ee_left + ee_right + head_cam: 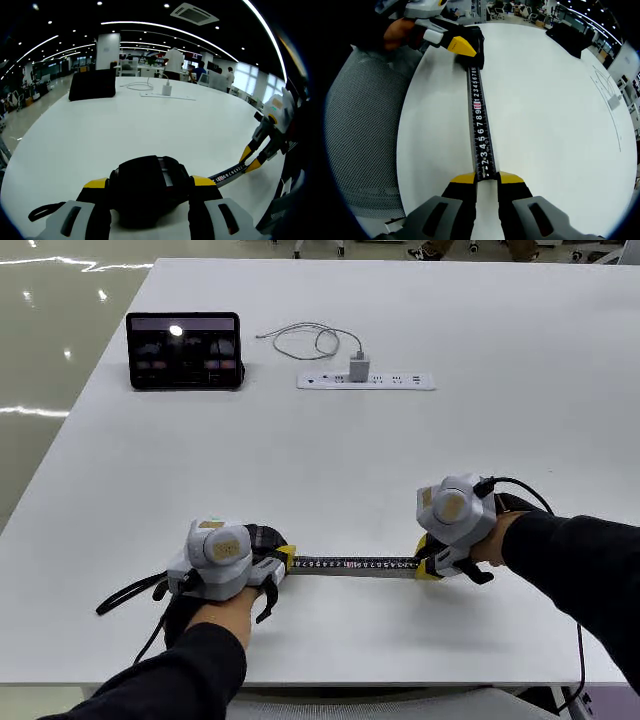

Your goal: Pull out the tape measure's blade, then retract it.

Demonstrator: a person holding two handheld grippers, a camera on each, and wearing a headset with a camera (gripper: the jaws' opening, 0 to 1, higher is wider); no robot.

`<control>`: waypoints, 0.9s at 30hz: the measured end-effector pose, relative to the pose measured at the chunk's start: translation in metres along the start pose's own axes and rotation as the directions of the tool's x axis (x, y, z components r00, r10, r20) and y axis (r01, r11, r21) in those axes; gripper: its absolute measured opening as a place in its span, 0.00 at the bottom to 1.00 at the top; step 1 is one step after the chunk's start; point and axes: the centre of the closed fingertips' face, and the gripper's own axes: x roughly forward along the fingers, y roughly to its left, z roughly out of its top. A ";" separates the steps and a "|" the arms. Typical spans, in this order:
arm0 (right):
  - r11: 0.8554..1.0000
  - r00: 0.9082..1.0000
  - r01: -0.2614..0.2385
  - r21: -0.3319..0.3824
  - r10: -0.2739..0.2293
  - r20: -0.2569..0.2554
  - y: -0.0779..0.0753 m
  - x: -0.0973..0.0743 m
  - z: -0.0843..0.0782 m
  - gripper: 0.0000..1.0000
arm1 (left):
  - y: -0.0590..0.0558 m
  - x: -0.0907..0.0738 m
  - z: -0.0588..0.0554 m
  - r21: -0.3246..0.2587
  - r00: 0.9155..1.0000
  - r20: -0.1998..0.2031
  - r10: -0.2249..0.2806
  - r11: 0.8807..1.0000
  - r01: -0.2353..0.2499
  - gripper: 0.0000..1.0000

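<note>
While left tongs (278,566) grip the tape case (149,192), right tongs (486,177) pinch the blade (479,120).

1. A broad white table (400,440) stands in an open office hall.
2. The glossy pale floor (50,340) mirrors the lamps.
3. Curved light strips (165,25) and a ceiling vent (194,13) run overhead.
4. Bright windows (250,77) line the far side.
5. A grey mesh chair (365,140) sits against the table's edge.
</note>
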 end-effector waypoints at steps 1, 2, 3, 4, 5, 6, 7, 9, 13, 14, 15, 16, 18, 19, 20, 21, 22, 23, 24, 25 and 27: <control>1.000 1.000 0.000 0.001 0.000 0.002 0.000 0.000 0.001 0.11 | 0.000 0.000 0.000 0.000 1.000 0.000 -0.001 1.000 0.001 0.58; 1.000 1.000 0.001 0.000 -0.001 0.003 0.000 0.000 0.001 0.11 | 0.000 0.000 0.000 -0.001 1.000 0.000 -0.001 1.000 0.001 0.58; 1.000 1.000 0.001 0.000 -0.001 0.005 0.001 0.001 0.002 0.11 | 0.000 0.000 0.000 -0.001 1.000 0.000 -0.001 1.000 0.001 0.58; 1.000 1.000 0.001 0.002 -0.001 0.005 0.001 0.001 0.002 0.11 | 0.000 0.000 0.000 -0.002 1.000 0.000 -0.001 1.000 0.001 0.58; 1.000 1.000 0.001 0.001 -0.001 0.007 0.001 0.001 0.003 0.11 | 0.000 0.000 0.000 -0.002 1.000 -0.001 -0.002 1.000 0.002 0.58; 1.000 1.000 0.001 0.002 -0.001 0.007 0.001 0.001 0.004 0.11 | 0.000 0.000 0.000 -0.003 1.000 -0.001 -0.002 1.000 0.002 0.58; 1.000 1.000 0.001 0.002 -0.001 0.008 0.001 0.002 0.004 0.11 | 0.000 0.000 0.000 -0.003 1.000 -0.001 -0.002 1.000 0.002 0.58; 1.000 1.000 0.000 0.001 0.000 0.010 0.001 0.002 0.005 0.11 | 0.000 0.000 0.000 -0.005 1.000 -0.004 -0.004 1.000 0.004 0.58; 1.000 1.000 0.002 0.003 -0.002 0.012 0.001 0.004 0.007 0.11 | 0.000 0.000 0.000 -0.008 1.000 -0.007 -0.006 1.000 0.006 0.58; 1.000 1.000 0.003 0.002 -0.003 0.012 0.002 0.004 0.007 0.11 | 0.000 0.000 0.000 -0.009 1.000 -0.007 -0.006 1.000 0.006 0.58; 1.000 1.000 0.003 0.002 -0.003 0.013 0.002 0.004 0.008 0.11 | 0.000 0.000 0.000 -0.009 1.000 -0.007 -0.006 1.000 0.006 0.58; 1.000 1.000 0.004 0.003 -0.004 0.013 0.002 0.004 0.008 0.11 | 0.000 0.000 0.000 -0.009 1.000 -0.007 -0.006 1.000 0.006 0.58; 1.000 1.000 0.004 0.001 -0.004 0.017 0.002 0.005 0.009 0.11 | 0.000 0.001 0.000 -0.013 1.000 -0.010 -0.008 1.000 0.008 0.58; 1.000 1.000 0.004 0.000 -0.004 0.019 0.002 0.005 0.010 0.11 | 0.000 0.001 0.000 -0.015 1.000 -0.012 -0.009 1.000 0.009 0.58; 1.000 1.000 0.004 0.001 -0.004 0.021 0.002 0.005 0.010 0.11 | 0.000 0.001 0.000 -0.015 1.000 -0.014 -0.010 1.000 0.010 0.58; 1.000 1.000 0.004 0.002 -0.004 0.023 0.002 0.005 0.010 0.11 | 0.000 0.001 0.000 -0.015 1.000 -0.014 -0.010 1.000 0.010 0.58; 1.000 1.000 0.005 0.004 -0.005 0.024 0.002 0.005 0.011 0.11 | 0.000 0.000 0.000 -0.015 1.000 -0.015 -0.011 1.000 0.010 0.58; 1.000 1.000 0.005 0.003 -0.005 0.026 0.002 0.005 0.011 0.11 | 0.000 0.000 0.000 -0.014 1.000 -0.015 -0.011 1.000 0.010 0.58; 1.000 1.000 0.005 0.003 -0.005 0.025 0.002 0.006 0.012 0.11 | 0.000 0.000 0.000 -0.015 1.000 -0.015 -0.011 1.000 0.011 0.58; 1.000 1.000 0.004 0.002 -0.004 0.025 0.002 0.006 0.012 0.11 | 0.000 0.000 0.000 -0.014 1.000 -0.015 -0.011 1.000 0.011 0.58; 1.000 1.000 0.004 0.001 -0.004 0.025 0.002 0.006 0.013 0.11 | 0.000 0.001 0.000 -0.014 1.000 -0.015 -0.011 1.000 0.011 0.58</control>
